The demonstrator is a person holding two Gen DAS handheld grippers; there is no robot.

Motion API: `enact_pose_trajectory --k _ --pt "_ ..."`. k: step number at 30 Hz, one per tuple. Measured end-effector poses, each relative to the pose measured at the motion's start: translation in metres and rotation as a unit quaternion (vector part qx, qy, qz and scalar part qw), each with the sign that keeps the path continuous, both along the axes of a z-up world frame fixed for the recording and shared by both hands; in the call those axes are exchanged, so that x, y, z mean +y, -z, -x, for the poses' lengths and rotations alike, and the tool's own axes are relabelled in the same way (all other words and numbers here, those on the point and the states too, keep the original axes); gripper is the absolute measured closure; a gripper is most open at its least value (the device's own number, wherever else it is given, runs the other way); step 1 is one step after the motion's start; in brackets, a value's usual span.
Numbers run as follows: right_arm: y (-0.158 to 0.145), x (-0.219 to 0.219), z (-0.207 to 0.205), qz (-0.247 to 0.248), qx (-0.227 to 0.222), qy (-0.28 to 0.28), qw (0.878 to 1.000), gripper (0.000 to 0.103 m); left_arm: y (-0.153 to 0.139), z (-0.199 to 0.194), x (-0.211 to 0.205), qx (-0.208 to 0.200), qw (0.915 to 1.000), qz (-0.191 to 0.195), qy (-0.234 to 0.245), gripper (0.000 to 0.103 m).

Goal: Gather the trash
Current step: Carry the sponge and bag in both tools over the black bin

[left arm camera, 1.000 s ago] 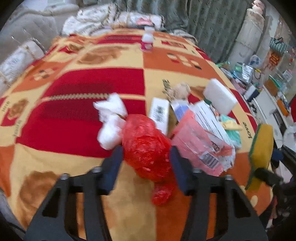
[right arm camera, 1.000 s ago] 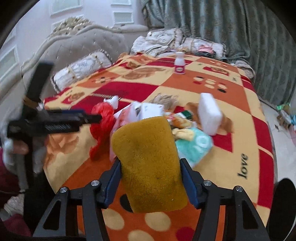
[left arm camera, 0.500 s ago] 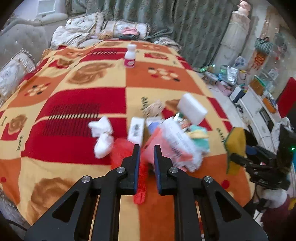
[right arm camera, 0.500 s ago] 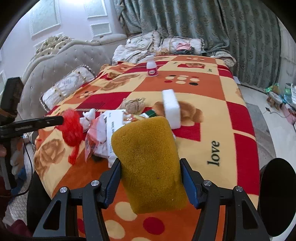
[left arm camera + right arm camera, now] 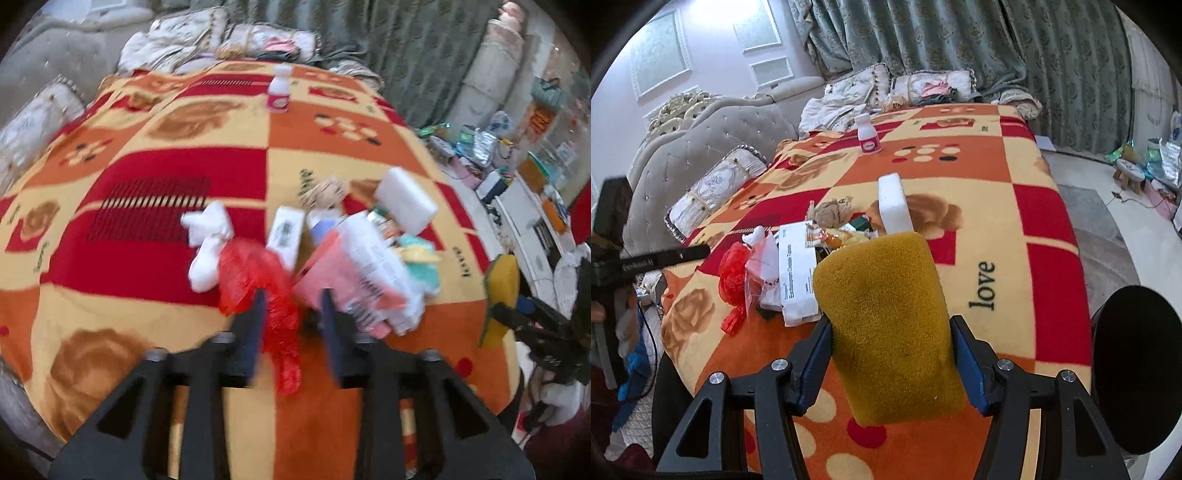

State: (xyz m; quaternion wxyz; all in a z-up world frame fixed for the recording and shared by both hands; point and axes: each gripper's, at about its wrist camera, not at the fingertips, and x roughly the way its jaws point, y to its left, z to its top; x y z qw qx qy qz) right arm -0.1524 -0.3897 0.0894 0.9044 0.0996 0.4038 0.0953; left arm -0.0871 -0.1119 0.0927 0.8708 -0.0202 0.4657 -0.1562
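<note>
Half a second back the left gripper (image 5: 291, 314) was pinched shut on the red plastic bag (image 5: 258, 284); its jaws have just been opening, and now they stand apart with the bag's twisted tail hanging loose between them, not pressed by either pad. That view is blurred, so finer contact is hard to judge. The right gripper (image 5: 890, 332) has slid sideways along the near edge of the bed, and more of the floor shows at the right of its view than before.

Nearest to me, the right gripper is clamped on a mustard-yellow sponge (image 5: 890, 328), both pads pressing its sides, the sponge held clear above the blanket (image 5: 997, 177). Just beyond lies the heap of trash on that red, orange and yellow checked blanket: the red bag at the left of the pile, touching a knotted white tissue wad (image 5: 208, 243), then a small white box with a barcode (image 5: 284, 236), a pinkish clear bag (image 5: 321, 277) and a printed paper sheet (image 5: 798, 273) overlapping one another. Behind these sit a crumpled tan wad (image 5: 831, 212) and a white foam block (image 5: 894, 205), standing on edge.

Well apart, far up the blanket, a small white bottle with a pink label (image 5: 868, 134) stands upright. Pillows (image 5: 716, 188), a tufted grey headboard (image 5: 713, 136) and green curtains (image 5: 960, 40) close off the back.
</note>
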Motion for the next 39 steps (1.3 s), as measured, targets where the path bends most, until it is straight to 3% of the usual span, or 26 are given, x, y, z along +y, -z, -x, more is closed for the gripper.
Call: enact_pose_trajectory --k 1,4,8,9,10,11,14,21,27,39 --pt "0.001 0.001 -0.001 -0.002 0.002 -0.001 1.000 0.043 0.008 -0.002 0.003 0.005 0.9999 0.004 -0.009 0.048" --pt "0.001 0.006 -0.002 -0.003 0.003 -0.007 1.000 0.043 0.026 -0.010 0.009 0.022 0.9990 0.022 -0.031 0.048" --pt "-0.001 0.011 -0.001 0.004 0.003 -0.013 1.000 0.043 0.044 -0.019 0.003 0.026 0.9990 0.009 -0.034 0.048" --pt "0.000 0.012 -0.002 0.006 0.004 -0.013 1.000 0.043 0.047 -0.021 0.002 0.029 0.9990 0.005 -0.033 0.051" --pt "0.000 0.012 -0.002 0.006 0.006 -0.012 1.000 0.043 0.048 -0.021 0.003 0.030 0.9989 0.005 -0.035 0.070" --pt "0.001 0.012 -0.002 0.006 0.007 -0.011 1.000 0.043 0.049 -0.020 0.005 0.034 0.9988 0.012 -0.033 0.073" --pt "0.000 0.012 -0.003 0.007 0.007 -0.009 1.000 0.043 0.034 -0.013 0.010 0.024 0.9991 0.019 -0.027 0.075" --pt "-0.007 -0.002 -0.004 0.002 -0.005 0.008 1.000 0.043 -0.037 0.009 0.003 -0.036 0.9986 0.037 0.013 0.076" --pt "-0.012 -0.026 0.005 0.002 -0.012 0.040 0.999 0.043 -0.067 0.024 -0.068 -0.057 0.9917 0.056 0.101 0.075" --pt "-0.011 -0.112 0.040 0.031 0.007 0.149 0.988 0.043 -0.051 0.035 -0.240 -0.014 0.9693 0.068 0.236 0.075"
